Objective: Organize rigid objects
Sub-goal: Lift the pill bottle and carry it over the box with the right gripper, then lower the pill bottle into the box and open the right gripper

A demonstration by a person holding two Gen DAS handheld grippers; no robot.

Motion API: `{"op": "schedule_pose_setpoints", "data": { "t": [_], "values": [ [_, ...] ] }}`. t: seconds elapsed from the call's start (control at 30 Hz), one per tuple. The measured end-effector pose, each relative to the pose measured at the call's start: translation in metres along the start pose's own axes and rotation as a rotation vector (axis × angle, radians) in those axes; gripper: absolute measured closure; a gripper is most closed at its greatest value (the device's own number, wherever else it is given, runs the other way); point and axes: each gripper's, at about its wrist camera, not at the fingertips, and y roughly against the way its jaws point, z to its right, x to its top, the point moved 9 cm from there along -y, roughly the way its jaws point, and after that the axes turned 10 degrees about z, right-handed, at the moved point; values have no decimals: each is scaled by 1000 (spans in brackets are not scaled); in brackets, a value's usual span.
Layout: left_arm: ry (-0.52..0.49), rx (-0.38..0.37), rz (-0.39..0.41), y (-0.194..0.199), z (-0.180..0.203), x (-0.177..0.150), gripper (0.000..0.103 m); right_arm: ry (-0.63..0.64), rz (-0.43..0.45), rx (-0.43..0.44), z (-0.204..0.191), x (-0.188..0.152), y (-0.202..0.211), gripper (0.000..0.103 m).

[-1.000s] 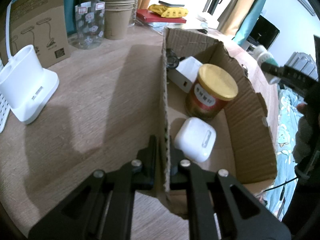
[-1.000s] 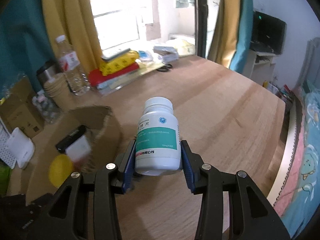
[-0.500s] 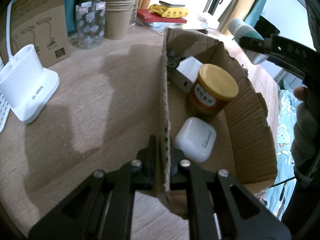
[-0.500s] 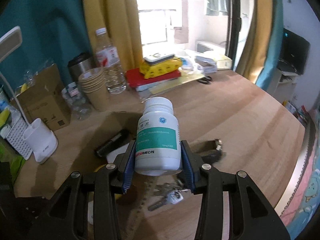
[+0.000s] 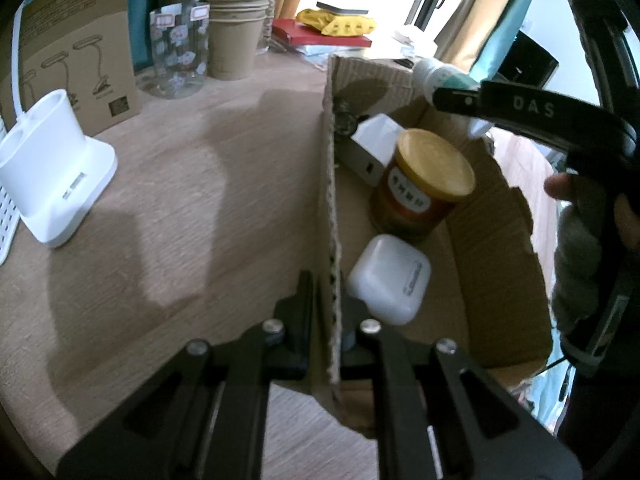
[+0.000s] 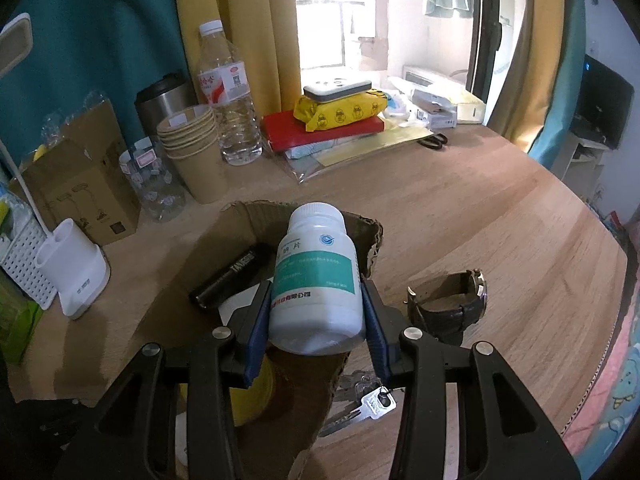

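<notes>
My left gripper (image 5: 326, 304) is shut on the near wall of an open cardboard box (image 5: 331, 216). Inside the box stand a yellow-lidded tin (image 5: 424, 184), a white case (image 5: 390, 280) and a white block (image 5: 374, 142). My right gripper (image 6: 316, 312) is shut on a white pill bottle with a teal label (image 6: 316, 276), held above the box's far end (image 6: 256, 220). From the left wrist view the same bottle (image 5: 436, 74) shows over the box's far right corner. A black cylinder (image 6: 232, 276) lies in the box.
A wristwatch (image 6: 448, 300) and keys (image 6: 360, 404) lie on the wooden table right of the box. A white holder (image 5: 52, 184), a clear jar (image 5: 178, 56), paper cups (image 6: 192, 148), a water bottle (image 6: 226, 92) and stacked books (image 6: 324, 128) line the back. A person's hand (image 5: 580, 216) holds the right gripper.
The right gripper has carried the pill bottle leftward from beside the box to above its far end. The left gripper and box have stayed still.
</notes>
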Motion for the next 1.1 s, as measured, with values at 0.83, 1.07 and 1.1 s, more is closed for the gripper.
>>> {"op": "schedule_pose_setpoints", "data": {
  "t": [0.83,1.07,1.1],
  "values": [
    [1,0,2,0,0,0,94,-32,1,15,-1,2,4,48],
    [-1,0,3,0,0,0,94,-28,12,19,-3,3,12,48],
    [-1,0,3,0,0,0,94,-28,15,19,-3,3,13,48]
  ]
}}
